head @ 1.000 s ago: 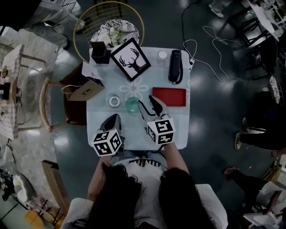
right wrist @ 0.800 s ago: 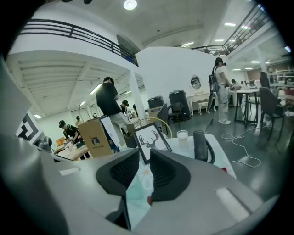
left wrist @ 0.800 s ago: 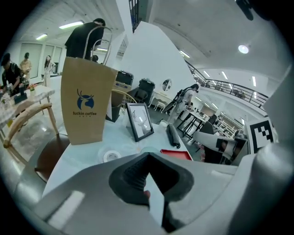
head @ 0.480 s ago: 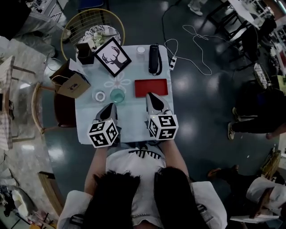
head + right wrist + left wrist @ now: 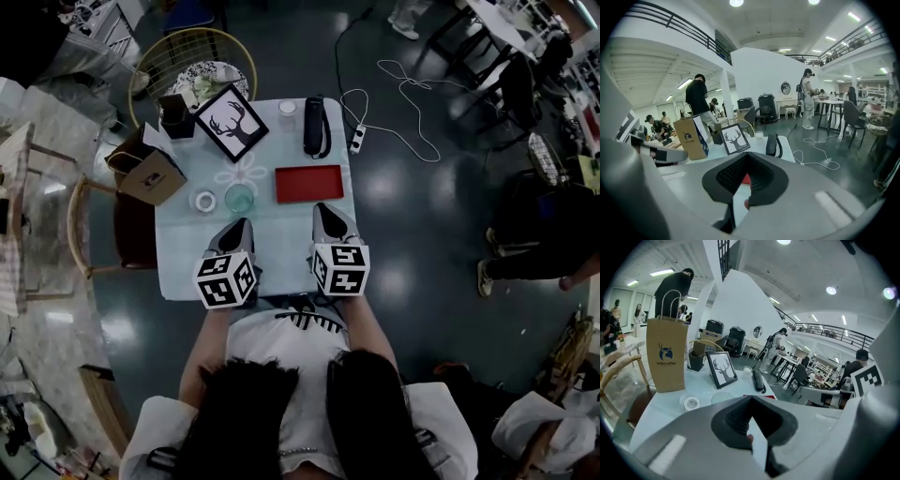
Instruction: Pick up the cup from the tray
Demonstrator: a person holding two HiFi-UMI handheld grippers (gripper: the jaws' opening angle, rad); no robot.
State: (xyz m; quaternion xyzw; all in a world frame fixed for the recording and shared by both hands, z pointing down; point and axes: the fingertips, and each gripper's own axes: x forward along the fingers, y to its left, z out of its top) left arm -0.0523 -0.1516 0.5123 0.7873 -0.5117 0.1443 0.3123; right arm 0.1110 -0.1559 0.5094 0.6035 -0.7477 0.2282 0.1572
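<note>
A clear greenish cup (image 5: 240, 199) stands on the pale table (image 5: 281, 267), just left of a flat red tray (image 5: 307, 184) and off it. My left gripper (image 5: 238, 226) rests near the table's front edge, a short way behind the cup, shut and empty. My right gripper (image 5: 324, 210) lies level with it, its tip by the tray's near edge, also shut on nothing. In the left gripper view the cup (image 5: 723, 397) shows just beyond the left gripper's (image 5: 751, 399) tip. In the right gripper view the right gripper (image 5: 747, 157) hides most of the tray (image 5: 746, 178).
A tape roll (image 5: 204, 201) lies left of the cup. A paper bag (image 5: 150, 173), a deer picture frame (image 5: 230, 122), a black holder (image 5: 176, 114), a small white cup (image 5: 287, 108) and a black handset (image 5: 313, 127) fill the far side. Chairs stand left and behind.
My right gripper, open beside the cup a second ago, has shut and drawn back toward the person. The cup has stayed on the table. The left gripper has barely moved.
</note>
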